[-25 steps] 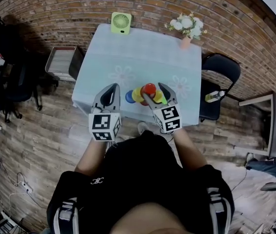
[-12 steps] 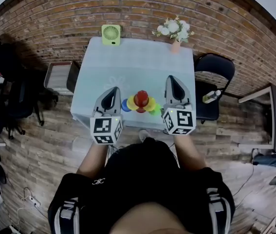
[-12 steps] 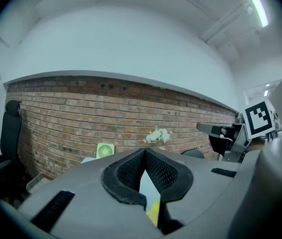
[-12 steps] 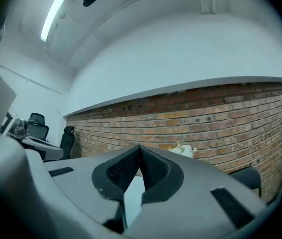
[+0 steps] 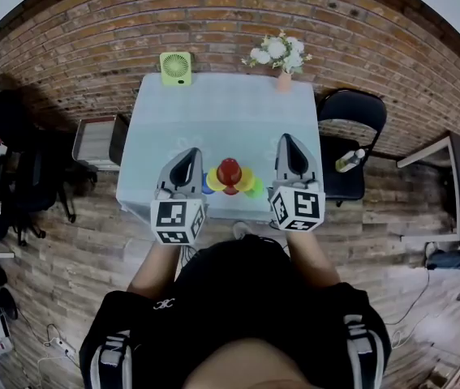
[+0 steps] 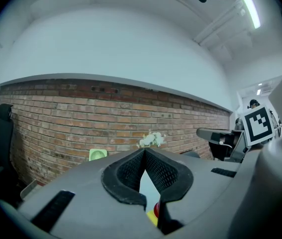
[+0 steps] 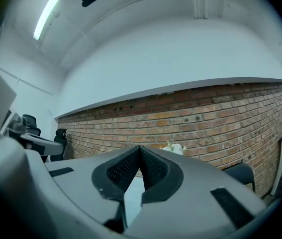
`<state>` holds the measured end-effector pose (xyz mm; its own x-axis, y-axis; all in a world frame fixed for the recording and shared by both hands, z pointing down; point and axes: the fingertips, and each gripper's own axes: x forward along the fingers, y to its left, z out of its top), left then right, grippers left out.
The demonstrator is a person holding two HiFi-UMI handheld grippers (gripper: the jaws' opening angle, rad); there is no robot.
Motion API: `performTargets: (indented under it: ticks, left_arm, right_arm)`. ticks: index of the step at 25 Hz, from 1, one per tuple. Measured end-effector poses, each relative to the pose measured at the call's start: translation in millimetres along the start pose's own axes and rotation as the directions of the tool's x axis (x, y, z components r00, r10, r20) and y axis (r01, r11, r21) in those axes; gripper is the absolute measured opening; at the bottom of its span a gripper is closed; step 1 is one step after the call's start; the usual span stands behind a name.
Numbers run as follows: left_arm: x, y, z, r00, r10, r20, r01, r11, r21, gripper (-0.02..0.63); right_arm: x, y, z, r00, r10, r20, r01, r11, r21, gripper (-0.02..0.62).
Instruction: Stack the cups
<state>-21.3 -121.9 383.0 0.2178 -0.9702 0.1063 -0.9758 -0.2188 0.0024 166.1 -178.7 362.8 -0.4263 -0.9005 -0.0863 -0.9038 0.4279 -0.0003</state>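
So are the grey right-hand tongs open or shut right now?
Shut, just closed: the right tongs have their black ribbed pads touching at the tips, nothing between them.

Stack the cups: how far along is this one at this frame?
Done, apparently: the red cup sits atop the blue cup, yellow cup and green cup at the table's near edge. In hand: nothing. The left hand-held gripper and right hand-held gripper flank the stack, shut and empty; the right's jaws have just been closing. Left: no loose cup shows, so probably nothing.
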Motion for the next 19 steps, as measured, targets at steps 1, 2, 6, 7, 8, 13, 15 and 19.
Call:
performTargets:
  ticks: [1, 2, 6, 7, 8, 13, 15, 19]
  left_arm:
    - [0.8, -1.3, 1.3, 1.0, -0.003, 0.002, 0.003, 1.0, 0.002, 0.003]
    - [1.5, -2.7, 2.3, 1.0, -0.006, 0.003, 0.006, 1.0, 0.004, 0.003]
    - [3.0, -5.8, 4.8, 1.0, -0.013, 0.007, 0.013, 1.0, 0.008, 0.003]
    - [3.0, -6.1, 4.9, 1.0, -0.014, 0.007, 0.014, 1.0, 0.007, 0.003]
    - [3.1, -6.4, 4.9, 1.0, -0.015, 0.006, 0.015, 1.0, 0.007, 0.003]
    - [4.2, -7.0, 3.2, 1.0, -0.023, 0.003, 0.023, 1.0, 0.004, 0.002]
    - [4.0, -7.3, 2.0, 1.0, -0.026, 0.001, 0.026, 1.0, 0.003, 0.003]
    - [3.6, -8.2, 1.3, 0.999, -0.033, 0.0, 0.033, 0.999, 0.003, 0.003]
  right_arm:
    - [-0.2, 0.0, -0.4, 1.0, 0.003, -0.002, -0.003, 1.0, -0.001, 0.0]
    - [-0.6, -0.1, -0.6, 1.0, 0.005, -0.002, -0.005, 1.0, -0.001, 0.0]
    - [-2.3, -0.8, -2.4, 1.0, 0.009, -0.007, -0.009, 1.0, -0.007, 0.0]
    - [-2.6, -0.7, -2.9, 1.0, 0.009, -0.009, -0.009, 1.0, -0.007, 0.0]
    - [-2.8, -0.5, -3.4, 1.0, 0.01, -0.011, -0.01, 1.0, -0.006, 0.0]
    - [-2.9, 2.1, -5.2, 1.0, 0.016, -0.013, -0.016, 1.0, -0.006, 0.0]
    - [-4.2, 3.4, -5.9, 1.0, 0.017, -0.014, -0.017, 1.0, -0.008, 0.0]
    - [-6.1, 5.1, -8.5, 1.0, 0.018, -0.023, -0.018, 1.0, -0.013, 0.0]
